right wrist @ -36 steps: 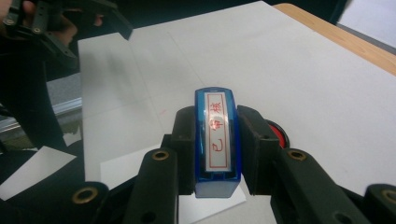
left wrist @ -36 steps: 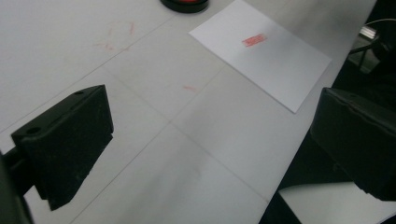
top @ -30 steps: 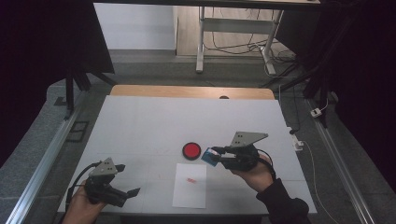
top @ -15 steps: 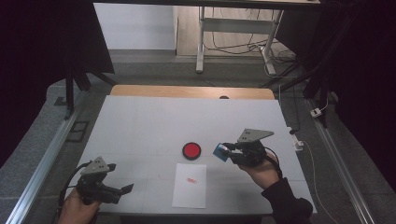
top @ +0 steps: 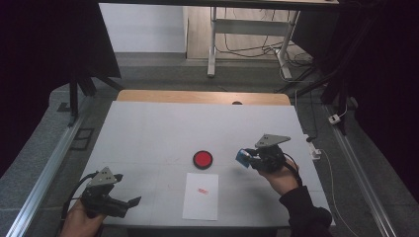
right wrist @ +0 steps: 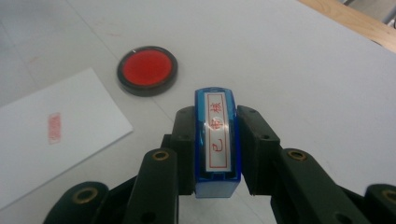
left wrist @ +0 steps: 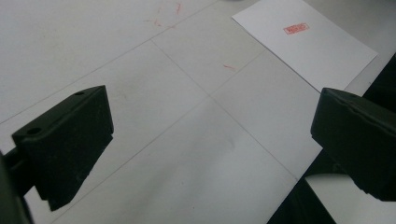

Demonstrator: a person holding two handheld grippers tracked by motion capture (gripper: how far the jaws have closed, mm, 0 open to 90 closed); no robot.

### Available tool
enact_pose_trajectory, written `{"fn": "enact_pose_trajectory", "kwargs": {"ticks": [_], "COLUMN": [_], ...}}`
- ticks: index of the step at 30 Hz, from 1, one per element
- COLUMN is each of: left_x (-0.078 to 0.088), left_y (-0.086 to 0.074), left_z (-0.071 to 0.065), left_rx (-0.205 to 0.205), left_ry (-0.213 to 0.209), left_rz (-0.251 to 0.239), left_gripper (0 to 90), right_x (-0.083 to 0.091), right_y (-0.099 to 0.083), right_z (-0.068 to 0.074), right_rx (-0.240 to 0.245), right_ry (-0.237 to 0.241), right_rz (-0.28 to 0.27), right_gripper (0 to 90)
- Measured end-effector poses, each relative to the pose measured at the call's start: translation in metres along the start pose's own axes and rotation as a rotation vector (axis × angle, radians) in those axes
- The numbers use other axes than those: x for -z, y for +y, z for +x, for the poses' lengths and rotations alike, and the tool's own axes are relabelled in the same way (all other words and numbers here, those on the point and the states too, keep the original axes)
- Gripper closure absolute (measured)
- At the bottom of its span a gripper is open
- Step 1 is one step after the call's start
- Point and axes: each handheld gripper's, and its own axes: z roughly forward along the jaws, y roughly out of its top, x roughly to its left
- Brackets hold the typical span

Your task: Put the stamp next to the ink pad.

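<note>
A blue rectangular stamp [right wrist: 217, 140] with red characters on its label sits clamped between the jaws of my right gripper [top: 248, 159], held above the table to the right of a round red ink pad [top: 202, 159]. The ink pad [right wrist: 147, 70] has a black rim. A white sheet of paper [top: 201, 195] lies in front of the pad and carries a small red stamp mark [top: 202, 190]. My left gripper [top: 129, 203] hovers open near the table's front left edge, nothing between its jaws. The paper [left wrist: 306, 44] and its red mark [left wrist: 296, 28] lie ahead of it.
The white table [top: 163, 128] has a wooden strip [top: 202, 97] along its far edge. Faint red ink smudges [left wrist: 166, 16] mark the tabletop. Metal rails run along both sides, and a white desk frame with cables [top: 247, 44] stands beyond the table.
My right gripper has moved a little to the right with the stamp. My left gripper has drifted back toward the front left edge.
</note>
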Motion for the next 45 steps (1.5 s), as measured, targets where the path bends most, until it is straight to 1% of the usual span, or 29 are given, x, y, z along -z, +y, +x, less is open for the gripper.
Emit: {"fn": "enact_pose_trajectory", "kwargs": {"ticks": [3, 5, 8, 11, 15, 18, 23, 31, 33, 39, 45], "left_x": [-0.001, -0.001, -0.002, -0.003, -0.004, -0.004, -0.004, -0.004, -0.004, -0.004, -0.004], "left_y": [0.0, 0.001, 0.001, 0.002, 0.002, 0.002, 0.002, 0.002, 0.002, 0.002, 0.002], "left_z": [0.0, 0.0, -0.001, -0.003, -0.003, -0.003, -0.003, -0.003, -0.003, -0.003, -0.003], "left_rx": [-0.001, -0.003, -0.017, -0.034, -0.035, -0.034, -0.036, -0.04, -0.039, -0.039, -0.04], "left_ry": [-0.001, -0.002, -0.01, -0.01, -0.009, -0.011, -0.01, -0.01, -0.011, -0.012, -0.011], "left_rz": [0.005, 0.009, 0.021, 0.033, 0.038, 0.037, 0.039, 0.042, 0.041, 0.042, 0.041], "left_gripper": [0.0, 0.0, 0.0, 0.0, 0.0, 0.0, 0.0, 0.0, 0.0, 0.0, 0.0], "right_x": [-0.003, -0.006, -0.009, -0.012, -0.017, -0.02, -0.025, -0.03, -0.03, -0.027, -0.021], "right_y": [-0.004, -0.006, -0.008, -0.011, -0.013, -0.015, -0.019, -0.022, -0.021, -0.021, -0.016], "right_z": [-0.004, -0.007, -0.009, -0.01, -0.011, -0.013, -0.016, -0.017, -0.017, -0.018, -0.015], "right_rx": [-0.012, -0.005, -0.011, 0.002, 0.012, 0.007, -0.006, 0.0, 0.001, -0.021, -0.026], "right_ry": [-0.01, -0.019, -0.022, -0.024, -0.027, -0.031, -0.023, -0.024, -0.027, -0.03, -0.039], "right_rz": [0.007, 0.022, 0.029, 0.042, 0.056, 0.063, 0.076, 0.111, 0.106, 0.085, 0.077], "right_gripper": [69.9, 69.8, 69.8, 69.5, 69.5, 69.5, 69.4, 68.8, 67.4, 63.5, 53.4]}}
